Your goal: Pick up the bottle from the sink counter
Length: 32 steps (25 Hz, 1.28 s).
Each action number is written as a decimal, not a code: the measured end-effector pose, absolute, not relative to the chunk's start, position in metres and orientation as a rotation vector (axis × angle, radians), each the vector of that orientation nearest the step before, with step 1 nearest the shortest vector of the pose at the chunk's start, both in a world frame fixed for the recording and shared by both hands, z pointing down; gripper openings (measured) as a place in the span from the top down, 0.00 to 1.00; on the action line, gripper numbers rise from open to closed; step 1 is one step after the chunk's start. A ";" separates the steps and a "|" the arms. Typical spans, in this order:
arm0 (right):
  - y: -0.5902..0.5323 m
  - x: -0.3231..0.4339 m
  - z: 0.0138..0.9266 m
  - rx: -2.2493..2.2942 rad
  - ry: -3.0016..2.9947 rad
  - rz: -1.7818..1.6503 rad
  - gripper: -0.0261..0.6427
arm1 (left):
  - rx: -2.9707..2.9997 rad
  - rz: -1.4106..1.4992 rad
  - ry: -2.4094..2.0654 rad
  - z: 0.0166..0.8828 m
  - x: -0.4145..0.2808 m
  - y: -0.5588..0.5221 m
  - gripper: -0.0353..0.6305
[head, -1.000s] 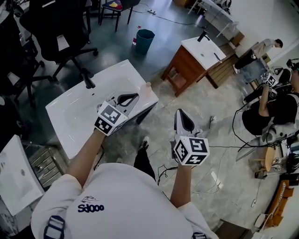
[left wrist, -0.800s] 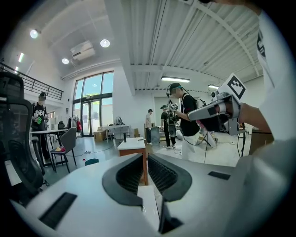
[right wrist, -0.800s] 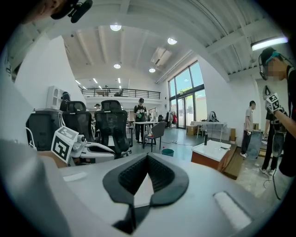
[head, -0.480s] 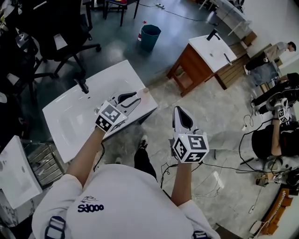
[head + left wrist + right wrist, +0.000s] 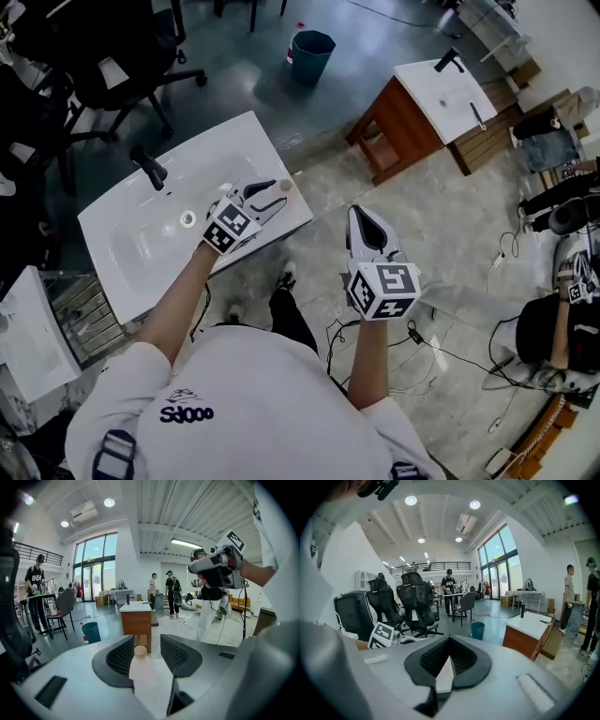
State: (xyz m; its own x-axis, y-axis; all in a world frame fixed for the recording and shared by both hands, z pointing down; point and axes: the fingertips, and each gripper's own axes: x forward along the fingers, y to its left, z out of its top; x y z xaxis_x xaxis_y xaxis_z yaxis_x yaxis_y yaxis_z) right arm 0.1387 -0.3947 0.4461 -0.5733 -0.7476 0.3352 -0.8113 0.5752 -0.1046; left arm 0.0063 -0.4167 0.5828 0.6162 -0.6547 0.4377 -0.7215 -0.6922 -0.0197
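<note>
Bottle [image 5: 140, 652] at sink counter [image 5: 234, 150] corner, not yet lifted: you are opening left gripper [image 5: 267, 195] jaws around it, holding right gripper [image 5: 367, 225] jaws pressed together, empty.

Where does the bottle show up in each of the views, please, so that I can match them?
Head view: the bottle sits at the sink counter's right corner.
Left gripper view: low centre, between the left gripper's opening fingers.
Right gripper view: not in it.
Shared landmark: the teal bin on the floor shows in all three.
</note>
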 end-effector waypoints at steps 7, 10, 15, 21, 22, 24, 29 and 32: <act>-0.419 0.136 0.474 1.214 -2.540 0.436 0.94 | 2.606 0.678 -1.153 0.624 0.014 -0.438 0.65; -0.428 0.141 0.486 1.222 -2.519 0.478 0.94 | 2.562 0.705 -1.162 0.646 0.015 -0.444 0.65; -0.436 0.147 0.502 1.207 -2.493 0.516 0.94 | 2.511 0.736 -1.211 0.665 0.012 -0.451 0.65; -0.440 0.150 0.512 1.204 -2.465 0.541 0.94 | 2.542 0.710 -1.212 0.668 0.020 -0.459 0.65; -0.441 0.152 0.514 1.205 -2.458 0.546 0.94 | 2.553 0.702 -1.215 0.668 0.022 -0.461 0.65; -0.440 0.155 0.517 1.210 -2.446 0.556 0.94 | 2.575 0.700 -1.215 0.668 0.028 -0.463 0.65; -0.434 0.163 0.524 1.231 -2.415 0.579 0.95 | 2.611 0.665 -1.219 0.670 0.036 -0.464 0.69; -0.431 0.167 0.526 1.242 -2.402 0.592 0.95 | 2.616 0.618 -1.264 0.667 0.035 -0.467 0.70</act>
State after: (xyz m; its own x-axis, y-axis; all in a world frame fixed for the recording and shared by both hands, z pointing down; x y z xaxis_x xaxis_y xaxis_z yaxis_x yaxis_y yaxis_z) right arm 0.1674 -0.4313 0.5264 -0.5427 -0.6736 0.5017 -0.8296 0.5231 -0.1951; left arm 0.0355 -0.4673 0.6668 0.5548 -0.7084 0.4364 -0.7792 -0.6262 -0.0259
